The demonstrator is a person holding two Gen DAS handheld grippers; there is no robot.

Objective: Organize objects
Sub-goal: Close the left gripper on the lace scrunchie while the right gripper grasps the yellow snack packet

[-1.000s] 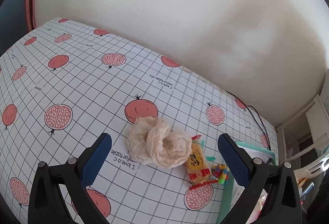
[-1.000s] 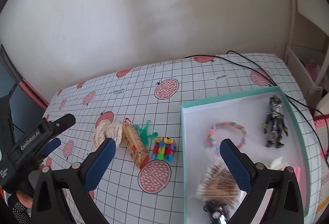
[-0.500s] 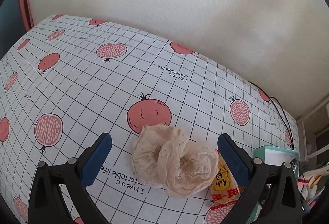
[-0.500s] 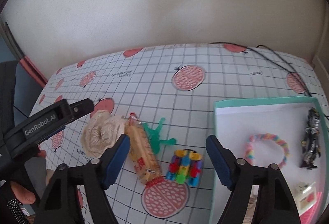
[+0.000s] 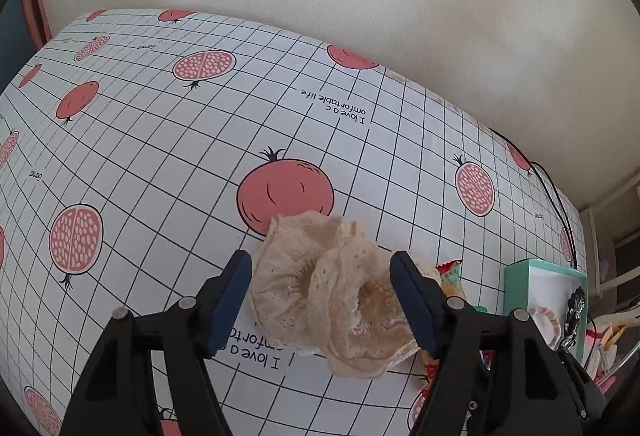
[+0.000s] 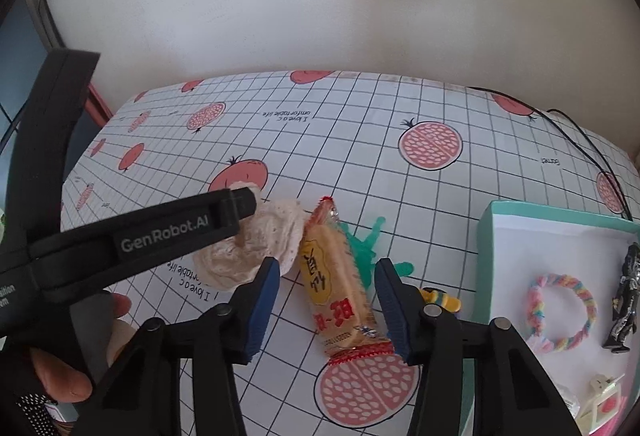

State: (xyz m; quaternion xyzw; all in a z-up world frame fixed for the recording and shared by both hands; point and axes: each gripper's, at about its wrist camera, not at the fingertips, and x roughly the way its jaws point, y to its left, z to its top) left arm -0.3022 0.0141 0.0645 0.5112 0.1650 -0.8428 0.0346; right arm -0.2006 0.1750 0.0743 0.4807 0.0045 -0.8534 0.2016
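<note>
Worktop (image 6: 360, 140), box (image 6: 490, 236) at right. Left hand-held gripper (image 5: 320, 300), narrowed since a second ago, spread astride scrunchie (image 5: 328, 292); right hand-held gripper (image 6: 326, 306), likewise closer, spread astride snack (image 6: 336, 288). Both grasps imminent, probably; boxing pending.

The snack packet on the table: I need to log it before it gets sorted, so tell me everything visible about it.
The snack packet is a long, narrow, glossy plastic wrapper, yellow-orange with red crimped ends and dark and red characters printed on its face. It looks sealed and full. It lies flat on the tablecloth, angled, between the right gripper's open blue fingers, which are not yet closed on it. Its far end touches the cream lace scrunchie; it overlaps a green plastic piece.
</note>
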